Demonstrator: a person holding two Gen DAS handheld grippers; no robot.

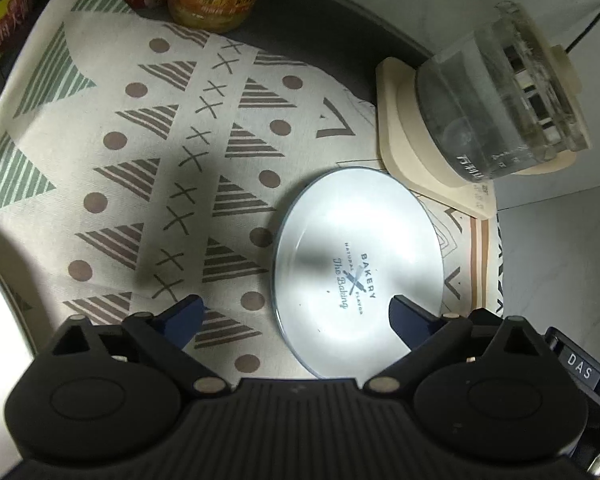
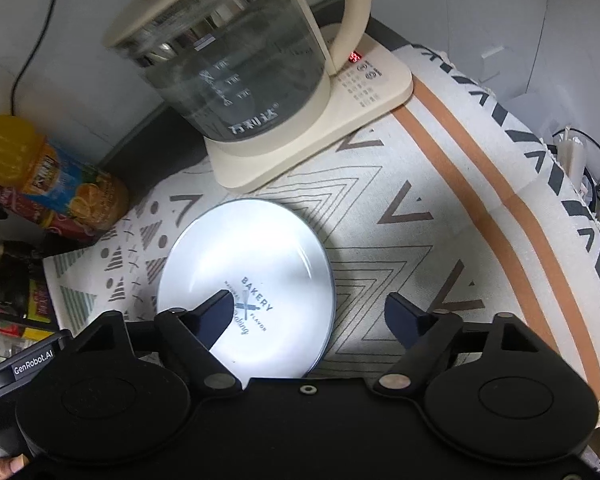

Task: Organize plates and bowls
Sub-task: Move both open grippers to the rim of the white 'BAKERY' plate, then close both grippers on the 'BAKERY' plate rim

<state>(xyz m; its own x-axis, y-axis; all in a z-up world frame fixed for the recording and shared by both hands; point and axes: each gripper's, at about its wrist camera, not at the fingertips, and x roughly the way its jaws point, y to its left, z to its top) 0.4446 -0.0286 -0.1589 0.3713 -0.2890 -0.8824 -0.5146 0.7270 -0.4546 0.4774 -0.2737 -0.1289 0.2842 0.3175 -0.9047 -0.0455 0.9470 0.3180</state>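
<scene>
**Both hand-held grippers poised over a single plate**

A white plate [image 1: 358,268] lies flat on the patterned cloth [image 1: 140,160] covering the tabletop, just beside the base of a glass electric kettle [image 2: 236,52]. The left hand-held gripper [image 1: 296,314] hangs above it with fingers spread wide and nothing between them; the right hand-held gripper [image 2: 308,312] is likewise spread wide and empty, its left finger over the plate's printed centre.

Likely hazards: the plate sits flush on the cloth, so a finger may snag fabric or slide off the thin rim; a sweeping lift could knock the nearby kettle, whose base shows a lit red display [image 2: 355,57].

Legible writing: the plate reads "BAKERY", "The Baking", "NATURAL FLAVOR"; the grippers carry "DAS" and "GenRobot.AI". An orange-juice bottle [image 2: 56,176] stands at the cloth's far corner.
</scene>
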